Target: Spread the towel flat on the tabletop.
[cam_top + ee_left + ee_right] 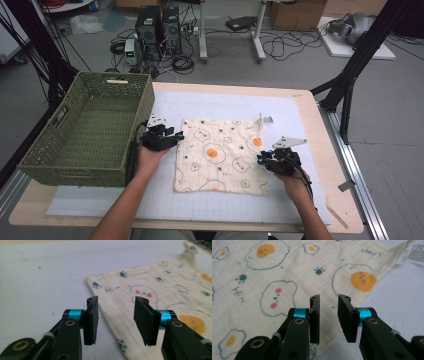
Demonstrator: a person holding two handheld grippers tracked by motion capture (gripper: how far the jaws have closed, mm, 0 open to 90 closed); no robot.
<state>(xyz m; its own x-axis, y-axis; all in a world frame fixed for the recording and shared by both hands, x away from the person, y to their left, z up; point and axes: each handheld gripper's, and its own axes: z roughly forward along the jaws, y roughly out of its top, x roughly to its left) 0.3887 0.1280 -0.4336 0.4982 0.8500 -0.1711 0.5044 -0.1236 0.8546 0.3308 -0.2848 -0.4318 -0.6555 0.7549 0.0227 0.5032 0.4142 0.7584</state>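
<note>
1. A cream cloth [220, 155] printed with fried eggs and paw marks is seen lying spread flat on the white mat [300, 200] in the middle of the tabletop; a label [266, 120] juts from its far right corner.
2. A green woven basket [135, 125] is placed at the left edge of the tabletop, well apart from the cloth's right side and near its left.
3. The left gripper [116, 320] is held low at the cloth's left edge, near the far left corner. Its jaws are parted to a middling gap, one over the bare mat and one over the fabric; nothing is gripped.
4. The right gripper [329, 317] is held over the cloth's right edge. Its jaws are set narrower but apart, with no fabric pinched between them.
5. The step in hand is judged to be the approach for a first fold or lift, with each edge about to be seized.
6. For the next move, both grippers would need to be lowered until the edge is slid between the pads, then closed on one layer only, without the mat being caught.
</note>
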